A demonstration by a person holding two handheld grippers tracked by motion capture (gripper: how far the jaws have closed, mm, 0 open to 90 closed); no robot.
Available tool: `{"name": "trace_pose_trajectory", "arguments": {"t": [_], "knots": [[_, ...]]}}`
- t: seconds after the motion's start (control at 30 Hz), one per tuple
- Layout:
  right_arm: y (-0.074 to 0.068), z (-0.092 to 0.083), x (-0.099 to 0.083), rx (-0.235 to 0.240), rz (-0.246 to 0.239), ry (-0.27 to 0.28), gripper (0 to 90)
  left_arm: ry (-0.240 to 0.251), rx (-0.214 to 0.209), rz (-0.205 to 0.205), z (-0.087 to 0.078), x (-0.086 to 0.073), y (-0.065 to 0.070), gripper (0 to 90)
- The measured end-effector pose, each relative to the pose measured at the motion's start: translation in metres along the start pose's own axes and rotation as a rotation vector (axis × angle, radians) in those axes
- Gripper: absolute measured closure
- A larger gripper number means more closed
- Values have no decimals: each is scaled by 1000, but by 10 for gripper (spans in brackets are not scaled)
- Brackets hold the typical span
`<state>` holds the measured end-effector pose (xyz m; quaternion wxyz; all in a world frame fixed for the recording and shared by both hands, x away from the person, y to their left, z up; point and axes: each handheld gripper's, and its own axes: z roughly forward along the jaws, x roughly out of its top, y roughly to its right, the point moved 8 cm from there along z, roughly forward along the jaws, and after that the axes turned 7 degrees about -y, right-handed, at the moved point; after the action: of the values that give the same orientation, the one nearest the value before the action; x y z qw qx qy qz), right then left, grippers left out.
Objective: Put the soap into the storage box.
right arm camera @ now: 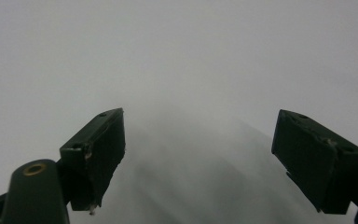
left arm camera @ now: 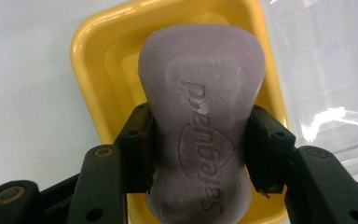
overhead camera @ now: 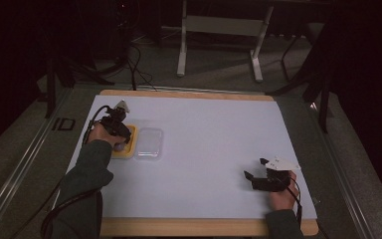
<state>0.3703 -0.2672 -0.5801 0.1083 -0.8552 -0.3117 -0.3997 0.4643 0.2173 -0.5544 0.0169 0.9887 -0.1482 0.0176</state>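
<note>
Two hand-held grippers over the white table [overhead camera: 204,149]: left [left arm camera: 200,140] clamps purple soap [left arm camera: 200,93], right [right arm camera: 200,154] wide.

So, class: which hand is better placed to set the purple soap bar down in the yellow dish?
Left. The left gripper already clamps the purple soap bar above the yellow plastic dish; the right gripper rests open, far across the table.

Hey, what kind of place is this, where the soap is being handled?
Probably a lab or recording workspace, not a home: a white-topped table on a dark floor, loose cables behind, a metal stand, and handheld grippers, the left gripper holding a purple soap bar.
</note>
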Motion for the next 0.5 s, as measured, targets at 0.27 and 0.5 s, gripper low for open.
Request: {"name": "trace_pose_trajectory", "arguments": {"t": [0.27,0.5], "knots": [[0,0,0,-1,0,-1,169,-4,-1,-17,5,0,0,496],[0,0,0,0,0,-1,169,-12,-2,-27,9,0,0,496]]}}
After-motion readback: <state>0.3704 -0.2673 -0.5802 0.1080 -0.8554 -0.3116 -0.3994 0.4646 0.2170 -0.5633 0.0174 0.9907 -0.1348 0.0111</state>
